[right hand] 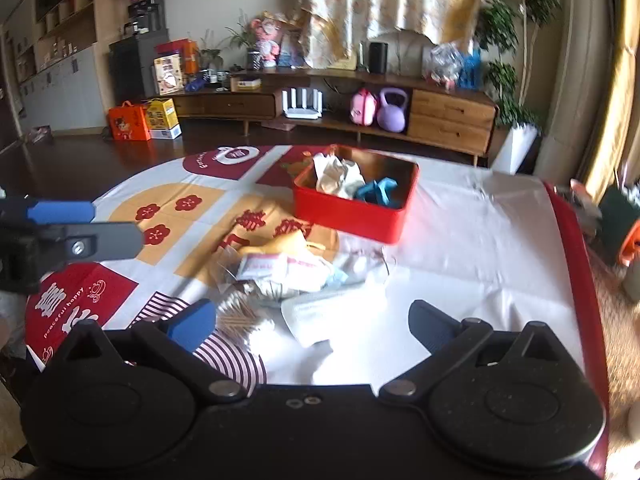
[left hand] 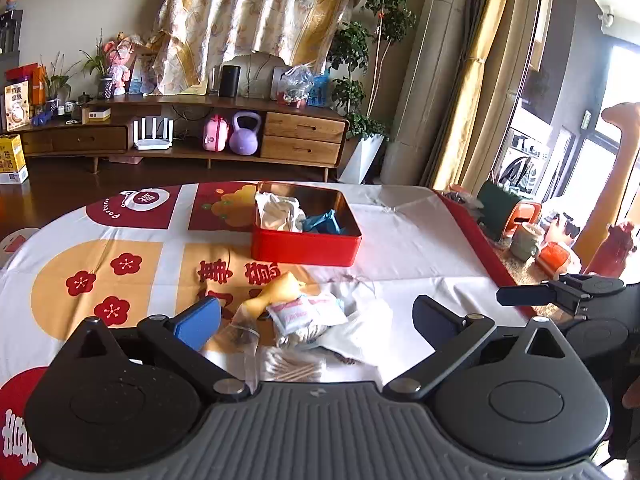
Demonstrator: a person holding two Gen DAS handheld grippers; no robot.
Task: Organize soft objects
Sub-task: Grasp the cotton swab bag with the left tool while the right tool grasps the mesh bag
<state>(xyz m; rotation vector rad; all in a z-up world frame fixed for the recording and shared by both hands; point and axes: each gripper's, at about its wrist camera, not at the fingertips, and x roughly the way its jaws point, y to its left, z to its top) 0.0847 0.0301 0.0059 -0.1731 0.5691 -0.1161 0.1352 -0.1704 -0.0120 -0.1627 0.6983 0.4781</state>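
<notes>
- Left gripper (left hand: 316,318) held low over the near edge of the tabletop (left hand: 420,240), jaws spread wide, nothing between them.
- Right gripper (right hand: 312,324) alongside, jaws likewise wide and empty; seen edge-on at the right of the left wrist view.
- Red tin (left hand: 306,246) set further back on the printed cloth, well apart from both grippers, already containing a white crumpled cloth (left hand: 278,210) and something blue (left hand: 322,222).
- Loose heap of soft objects (left hand: 304,320) lying between tin and grippers: a yellow sponge-like piece (left hand: 280,288), pink-printed tissue packets (left hand: 306,312), a clear bag of cotton swabs (left hand: 294,368), and a white pouch (right hand: 328,312); several overlapping, so exact contents underneath cannot be told.
- Probable step in hand: picking one item from the heap for transfer into the tin.
- Best done by taking the topmost piece first, likely a tissue packet, to avoid dragging neighbours along.
- Worth centring the jaws across the packet's narrow side, closing gently but fully, since soft wrapping likely to compress and slip.
- Advisable to lift straight up before travelling, then clear the tin's near wall before release.
- Risk: slippery swab bag snagging and spilling, or cloth bunching under a finger.
</notes>
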